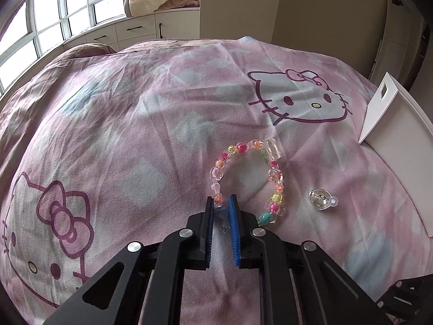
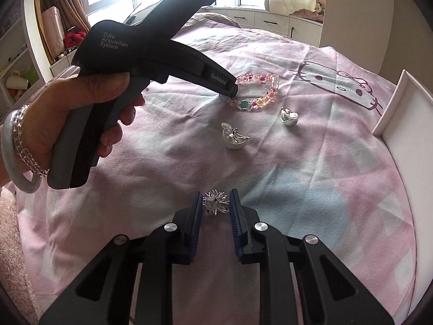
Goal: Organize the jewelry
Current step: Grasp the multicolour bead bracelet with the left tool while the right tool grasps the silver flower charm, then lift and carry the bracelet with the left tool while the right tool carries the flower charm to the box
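Left wrist view: your left gripper (image 1: 222, 211) sits low on the bedspread (image 1: 135, 135), jaws narrowed around the near end of the bracelet (image 1: 246, 178), with a blue bead between the pads (image 1: 233, 216); it looks clamped on the bracelet. The rest of the loop lies flat ahead of the fingers. An earring (image 1: 322, 199) lies just right of the bracelet, and the white box (image 1: 400, 146) is at the right edge. Right wrist view: your right gripper (image 2: 216, 203) has jaws apart, bracketing a spiky brooch (image 2: 215, 203) on the bedspread; can't tell if the pads touch it. Two silver earrings (image 2: 234, 136) (image 2: 288, 116) lie beyond, apart from each other. Your left hand (image 2: 89, 113) holds the left gripper down on the bracelet's near end.
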Demonstrator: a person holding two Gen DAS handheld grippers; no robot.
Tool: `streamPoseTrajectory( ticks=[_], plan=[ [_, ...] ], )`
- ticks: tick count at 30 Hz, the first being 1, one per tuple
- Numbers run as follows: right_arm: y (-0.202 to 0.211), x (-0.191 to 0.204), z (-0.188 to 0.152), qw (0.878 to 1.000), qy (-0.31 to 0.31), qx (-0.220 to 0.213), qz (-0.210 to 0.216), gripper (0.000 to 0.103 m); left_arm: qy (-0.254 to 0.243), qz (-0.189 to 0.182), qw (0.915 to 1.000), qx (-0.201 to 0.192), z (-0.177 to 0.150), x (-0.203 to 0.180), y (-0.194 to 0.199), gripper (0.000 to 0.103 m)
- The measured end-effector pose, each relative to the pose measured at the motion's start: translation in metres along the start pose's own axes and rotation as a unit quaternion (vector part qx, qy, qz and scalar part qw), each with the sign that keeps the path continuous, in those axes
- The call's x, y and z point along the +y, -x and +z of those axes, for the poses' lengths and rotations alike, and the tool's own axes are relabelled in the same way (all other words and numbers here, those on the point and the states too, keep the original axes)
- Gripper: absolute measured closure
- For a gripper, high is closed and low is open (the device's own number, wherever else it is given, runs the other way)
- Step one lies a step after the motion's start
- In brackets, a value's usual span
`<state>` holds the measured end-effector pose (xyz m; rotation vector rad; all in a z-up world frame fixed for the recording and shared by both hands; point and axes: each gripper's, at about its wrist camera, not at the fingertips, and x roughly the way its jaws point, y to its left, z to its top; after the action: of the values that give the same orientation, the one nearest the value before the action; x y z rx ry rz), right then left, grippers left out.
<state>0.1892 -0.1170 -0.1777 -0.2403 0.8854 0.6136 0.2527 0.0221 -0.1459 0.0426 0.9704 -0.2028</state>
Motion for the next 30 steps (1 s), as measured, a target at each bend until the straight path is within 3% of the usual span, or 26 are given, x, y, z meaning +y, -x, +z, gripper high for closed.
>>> streamPoseTrajectory(
  ticks=[16, 30],
  plan=[
    [0.009, 0.005, -0.001, 1.0, -0.001, -0.014, 0.01, 0.082, 0.008, -0.005, 0.9997, -0.023, 0.005, 0.006, 0.028, 0.087],
    [0.063, -0.03, 0.019, 0.996, -0.032, -0.078, -0.014, 0.082, -0.01, -0.005, 0.998, -0.062, 0.023, -0.017, 0.081, 0.087]
  ],
)
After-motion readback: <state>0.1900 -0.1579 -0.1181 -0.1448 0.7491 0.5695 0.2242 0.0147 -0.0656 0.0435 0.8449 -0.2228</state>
